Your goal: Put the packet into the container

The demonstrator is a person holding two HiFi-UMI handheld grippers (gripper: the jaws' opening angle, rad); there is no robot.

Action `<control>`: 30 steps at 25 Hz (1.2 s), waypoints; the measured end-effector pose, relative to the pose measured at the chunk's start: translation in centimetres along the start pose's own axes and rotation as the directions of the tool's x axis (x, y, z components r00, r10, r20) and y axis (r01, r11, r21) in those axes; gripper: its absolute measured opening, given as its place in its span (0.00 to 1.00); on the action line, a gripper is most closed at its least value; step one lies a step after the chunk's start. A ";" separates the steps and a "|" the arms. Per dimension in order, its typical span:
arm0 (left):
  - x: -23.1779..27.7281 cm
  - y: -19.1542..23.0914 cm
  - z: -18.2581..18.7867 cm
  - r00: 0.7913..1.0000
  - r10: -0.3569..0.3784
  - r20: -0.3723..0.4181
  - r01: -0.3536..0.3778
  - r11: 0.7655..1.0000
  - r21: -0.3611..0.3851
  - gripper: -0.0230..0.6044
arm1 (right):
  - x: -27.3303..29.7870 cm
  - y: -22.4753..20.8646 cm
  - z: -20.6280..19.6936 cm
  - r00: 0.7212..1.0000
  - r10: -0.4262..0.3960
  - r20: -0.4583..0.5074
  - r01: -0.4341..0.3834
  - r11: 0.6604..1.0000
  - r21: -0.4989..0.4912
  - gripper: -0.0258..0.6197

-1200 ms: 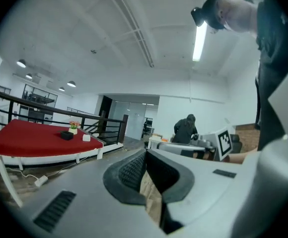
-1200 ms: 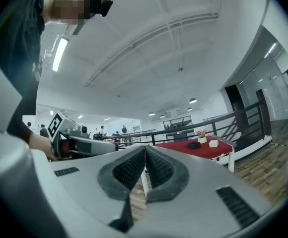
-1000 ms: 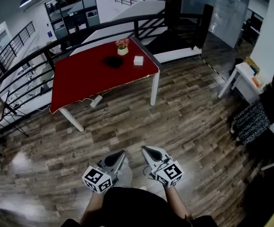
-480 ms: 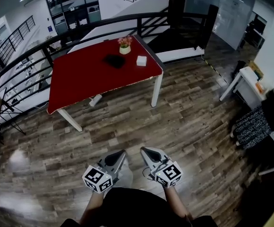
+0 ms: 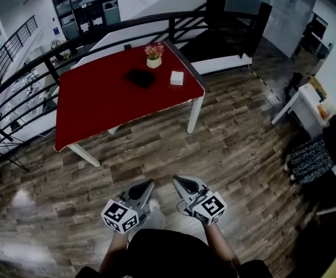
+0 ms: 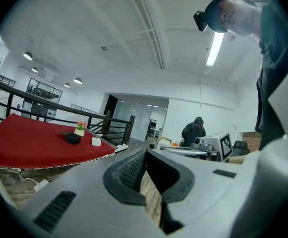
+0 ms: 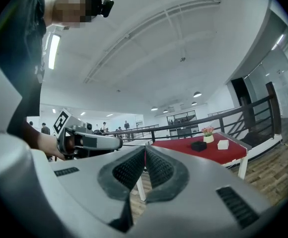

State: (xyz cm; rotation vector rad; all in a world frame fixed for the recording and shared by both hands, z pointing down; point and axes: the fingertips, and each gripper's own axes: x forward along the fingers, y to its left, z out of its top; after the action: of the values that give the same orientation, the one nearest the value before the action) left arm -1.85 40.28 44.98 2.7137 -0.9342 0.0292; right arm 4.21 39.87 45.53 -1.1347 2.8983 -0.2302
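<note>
Head view, left gripper (image 5: pixel 149 183): clenched on nothing, held level at lower centre, tips toward the table.
Right gripper (image 5: pixel 178 180): just beside it, jaws pressed together, empty, also level.
Forearms (image 5: pixel 217 243): reach forward from the bottom edge, side by side.
Red table (image 5: pixel 98 109): upper centre, well apart from both grippers across the wooden floor (image 5: pixel 232 149).
Packet (image 5: pixel 176 78): white, on the table's right part.
Container (image 5: pixel 140 77): black, left of the packet, apart from it.
Flower pot (image 5: pixel 153 57): between them, nearer the top of the frame.

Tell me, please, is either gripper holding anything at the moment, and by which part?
Nothing is held: the left gripper and right gripper are both shut and empty, and the white packet lies on the red table.
</note>
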 end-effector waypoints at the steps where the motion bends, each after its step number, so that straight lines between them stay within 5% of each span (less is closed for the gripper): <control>1: 0.5 0.9 0.4 1.000 -0.007 -0.003 0.007 1.000 0.004 0.05 | 0.9 -0.6 0.2 1.000 -0.003 -0.004 0.003 1.000 -0.001 0.07; 11: 4.6 9.3 2.5 0.996 -0.049 -0.074 0.057 0.991 0.121 0.05 | 9.6 -5.2 2.0 0.999 -0.038 -0.022 0.037 0.999 -0.020 0.07; 19: 6.3 14.4 3.7 0.994 -0.075 -0.077 0.083 0.991 0.108 0.05 | 14.9 -8.1 1.3 0.998 -0.048 -0.050 0.048 0.999 -0.005 0.07; 30: 5.5 19.7 4.0 0.997 -0.013 -0.071 0.019 0.996 0.089 0.05 | 19.8 -8.8 1.4 0.998 -0.004 -0.068 0.003 1.000 -0.013 0.07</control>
State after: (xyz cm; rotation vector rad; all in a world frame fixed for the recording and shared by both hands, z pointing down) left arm -9.73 21.02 46.55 2.7819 -0.9113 0.1658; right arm -4.32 19.93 46.11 -1.1562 2.9611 -0.2555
